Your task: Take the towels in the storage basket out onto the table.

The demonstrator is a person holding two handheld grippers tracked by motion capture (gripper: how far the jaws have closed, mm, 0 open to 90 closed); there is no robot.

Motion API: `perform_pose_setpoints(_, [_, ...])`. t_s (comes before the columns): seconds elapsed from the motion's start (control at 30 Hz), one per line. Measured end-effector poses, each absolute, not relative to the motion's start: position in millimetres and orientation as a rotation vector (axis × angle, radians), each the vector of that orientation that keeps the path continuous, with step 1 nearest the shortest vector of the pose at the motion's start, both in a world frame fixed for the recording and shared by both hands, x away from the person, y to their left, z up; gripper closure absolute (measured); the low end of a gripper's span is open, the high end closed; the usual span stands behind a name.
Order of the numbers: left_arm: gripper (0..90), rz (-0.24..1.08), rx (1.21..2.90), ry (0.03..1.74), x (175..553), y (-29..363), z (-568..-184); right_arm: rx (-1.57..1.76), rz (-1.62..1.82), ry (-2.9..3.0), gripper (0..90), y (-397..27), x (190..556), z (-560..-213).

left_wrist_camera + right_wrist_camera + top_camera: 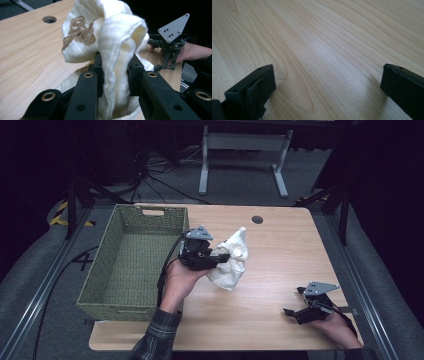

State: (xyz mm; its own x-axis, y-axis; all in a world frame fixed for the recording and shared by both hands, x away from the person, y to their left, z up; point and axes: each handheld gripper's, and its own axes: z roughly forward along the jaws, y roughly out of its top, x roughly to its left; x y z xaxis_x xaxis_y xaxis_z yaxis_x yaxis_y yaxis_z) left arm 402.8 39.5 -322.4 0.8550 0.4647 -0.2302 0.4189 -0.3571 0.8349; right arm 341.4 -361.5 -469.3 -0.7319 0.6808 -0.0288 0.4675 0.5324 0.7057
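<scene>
i've got the left gripper (218, 259) clenched on the cream towel (231, 260), so i'd carry it high over the wicker basket (100, 285) rim beside it, right gripper (295, 301) released.

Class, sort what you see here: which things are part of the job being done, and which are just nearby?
Part of the job:
- cream cloth, clamped in the left gripper
- green woven basket, beside that hand

Just nearby:
- right gripper, open over bare wooden table
- round hole in the tabletop
- white table frame behind
</scene>
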Motion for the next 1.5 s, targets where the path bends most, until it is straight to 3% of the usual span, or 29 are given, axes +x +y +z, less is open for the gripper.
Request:
perform_pose_setpoints(0.63, [75.3,-0.002,2.100,0.605,402.7,-17.9,-373.0,0.956,1.006,2.476,0.0,-361.4,341.4,-469.4])
perform_pose_setpoints(1.5, [73.9,-0.025,2.268,0.570,400.3,-66.1,-442.3,0.955,1.005,2.480,0.0,-361.2,341.0,-469.4])
